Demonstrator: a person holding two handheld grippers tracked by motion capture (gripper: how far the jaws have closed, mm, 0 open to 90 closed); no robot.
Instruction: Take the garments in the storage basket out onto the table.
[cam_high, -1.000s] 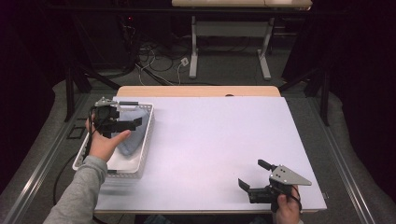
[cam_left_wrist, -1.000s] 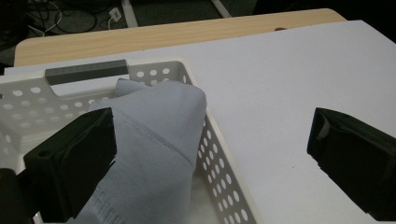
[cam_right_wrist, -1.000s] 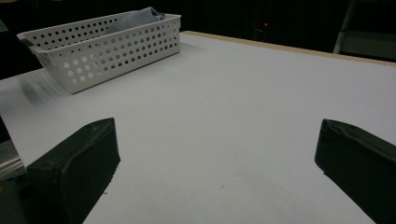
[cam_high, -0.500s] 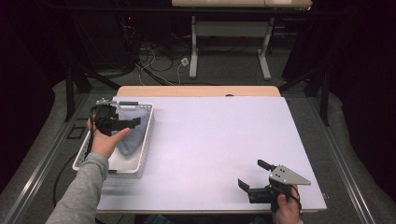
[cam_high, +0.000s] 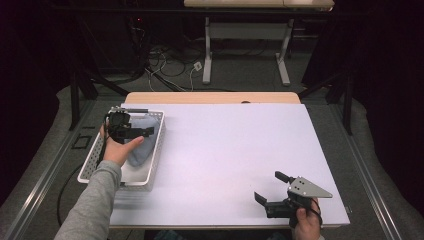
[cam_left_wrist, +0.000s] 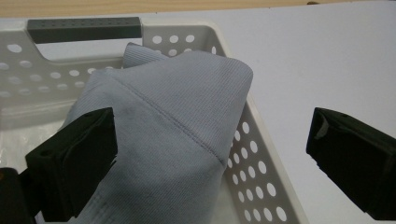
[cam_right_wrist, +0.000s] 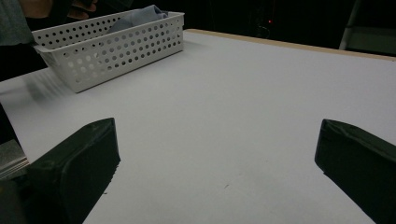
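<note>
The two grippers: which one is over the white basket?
The left gripper, jaws open above the blue cloth; the right gripper is over bare table.

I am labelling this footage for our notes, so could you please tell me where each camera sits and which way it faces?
High view: above the person's side, looking forward and down on the white table; forearms, left gripper and right gripper show.
Left gripper view: rides the left gripper, looking over the blue-grey cloth in the perforated white basket; open jaws show.
Right gripper view: rides the right gripper, low over the table toward the basket; open jaws show.
All three share basket and cloth.
</note>
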